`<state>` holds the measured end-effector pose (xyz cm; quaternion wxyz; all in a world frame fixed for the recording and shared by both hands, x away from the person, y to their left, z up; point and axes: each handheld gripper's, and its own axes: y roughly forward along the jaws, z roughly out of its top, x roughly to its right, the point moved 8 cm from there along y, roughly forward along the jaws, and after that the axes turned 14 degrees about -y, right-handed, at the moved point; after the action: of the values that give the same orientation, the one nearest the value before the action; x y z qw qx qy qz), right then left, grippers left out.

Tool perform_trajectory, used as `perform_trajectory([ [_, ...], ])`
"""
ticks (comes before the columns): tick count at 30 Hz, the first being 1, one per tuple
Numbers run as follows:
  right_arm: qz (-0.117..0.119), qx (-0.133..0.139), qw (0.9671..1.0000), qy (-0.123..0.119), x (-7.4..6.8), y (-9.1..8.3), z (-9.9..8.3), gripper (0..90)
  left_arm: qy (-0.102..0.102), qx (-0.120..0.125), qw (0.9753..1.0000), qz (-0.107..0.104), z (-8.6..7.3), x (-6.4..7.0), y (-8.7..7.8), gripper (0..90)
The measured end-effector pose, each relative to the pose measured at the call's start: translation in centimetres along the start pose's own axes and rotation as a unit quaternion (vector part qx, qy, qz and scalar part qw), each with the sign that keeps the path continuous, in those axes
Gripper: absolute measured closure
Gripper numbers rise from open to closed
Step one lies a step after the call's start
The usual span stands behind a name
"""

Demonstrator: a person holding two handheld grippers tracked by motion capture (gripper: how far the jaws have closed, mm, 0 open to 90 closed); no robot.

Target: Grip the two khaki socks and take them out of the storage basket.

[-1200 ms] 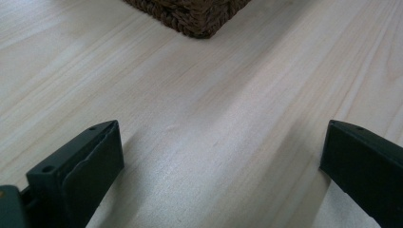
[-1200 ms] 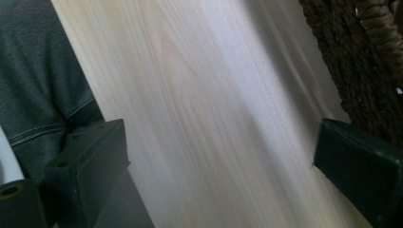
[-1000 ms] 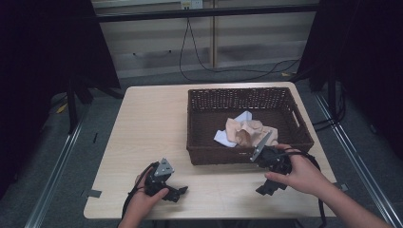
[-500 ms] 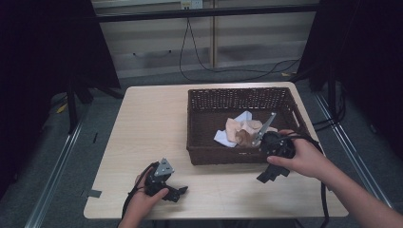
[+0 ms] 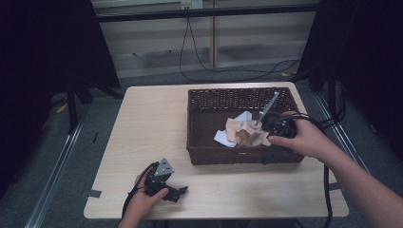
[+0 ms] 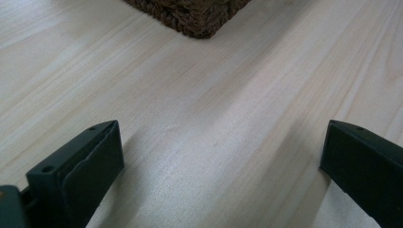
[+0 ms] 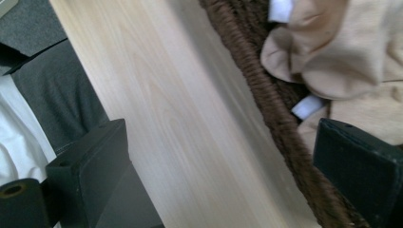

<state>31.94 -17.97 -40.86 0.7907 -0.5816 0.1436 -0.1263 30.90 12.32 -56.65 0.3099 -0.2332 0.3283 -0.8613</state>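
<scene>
Wooden table (image 5: 157, 123) bears a wicker basket (image 5: 205, 97); both grippers' fingers (image 6: 78, 166) gape, holding nothing.

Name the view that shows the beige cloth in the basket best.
The right gripper view: the beige cloth lies close up, its folds plain, just inside the basket rim. The high view shows the whole cloth small, crumpled on the basket floor beside the right gripper. The left gripper view catches a basket corner and table.

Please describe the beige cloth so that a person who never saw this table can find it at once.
On the wooden table, look inside the dark brown wicker basket on its right half. The crumpled beige cloth lies near the basket's front wall, partly over a white cloth; its tan colour sets it apart.
</scene>
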Motion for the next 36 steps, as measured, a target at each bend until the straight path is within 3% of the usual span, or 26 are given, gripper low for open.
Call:
perform_trajectory([
  [6,-0.019,-0.004,0.9996,0.018,2.3,-0.4,0.1,4.8,0.003,0.0,1.0,0.001,0.0,-0.1,0.0,0.0],
  [15,-0.04,-0.019,0.9978,0.05,5.2,0.4,0.4,4.8,0.002,0.0,1.0,0.001,0.0,0.0,0.0,0.0],
  [20,-0.041,-0.031,0.996,0.072,6.4,1.5,0.8,4.1,0.002,0.0,1.0,0.001,0.0,0.0,0.0,0.0],
  [29,-0.045,-0.024,0.9934,0.103,8.9,3.2,0.8,3.0,0.002,0.0,1.0,0.001,0.0,0.0,0.0,0.0],
  [36,-0.066,-0.022,0.99,0.123,10.2,4.6,0.4,6.3,0.002,0.0,1.0,0.001,0.0,0.0,0.0,0.0],
])
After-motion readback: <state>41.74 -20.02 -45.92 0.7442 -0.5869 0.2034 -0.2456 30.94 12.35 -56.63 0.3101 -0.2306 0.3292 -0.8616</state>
